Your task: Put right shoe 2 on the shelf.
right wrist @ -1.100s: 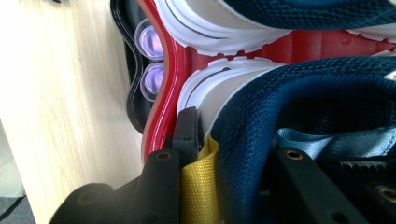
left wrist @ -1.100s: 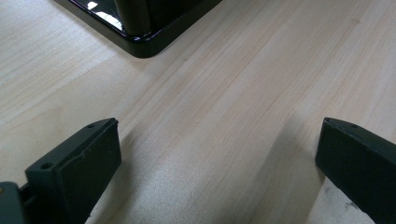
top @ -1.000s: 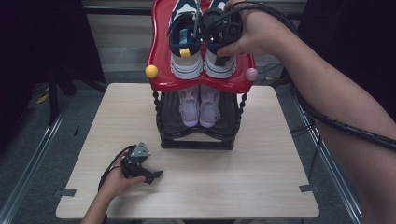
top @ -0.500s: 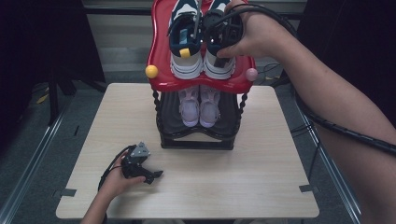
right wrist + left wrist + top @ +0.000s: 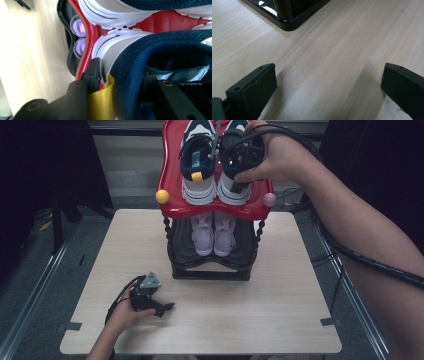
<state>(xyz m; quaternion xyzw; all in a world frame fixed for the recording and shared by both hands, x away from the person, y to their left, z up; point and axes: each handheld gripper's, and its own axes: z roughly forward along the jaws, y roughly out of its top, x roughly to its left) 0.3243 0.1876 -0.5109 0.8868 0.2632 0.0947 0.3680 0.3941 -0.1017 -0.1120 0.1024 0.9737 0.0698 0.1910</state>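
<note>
A pair of navy and white sneakers stands on the red top shelf (image 5: 172, 185) of a small rack. My right gripper (image 5: 241, 154) is at the heel of the right sneaker (image 5: 231, 194), beside the left sneaker (image 5: 198, 160). In the right gripper view my right gripper (image 5: 120, 72) is shut on that heel collar (image 5: 132, 62), one jaw outside by the yellow pull tab (image 5: 100, 100) and one inside the shoe. My left gripper (image 5: 159, 306) rests on the table in front of the rack, left of centre. In its own view the left gripper (image 5: 328, 75) is open over bare wood.
A pair of lilac shoes (image 5: 214, 232) sits on the black lower shelf (image 5: 210, 270). A yellow ball (image 5: 162, 196) and a pink ball (image 5: 269, 199) cap the red shelf's front corners. The rack's base corner (image 5: 287, 23) lies just ahead of the left gripper. The wooden table (image 5: 280, 310) is surrounded by metal rails.
</note>
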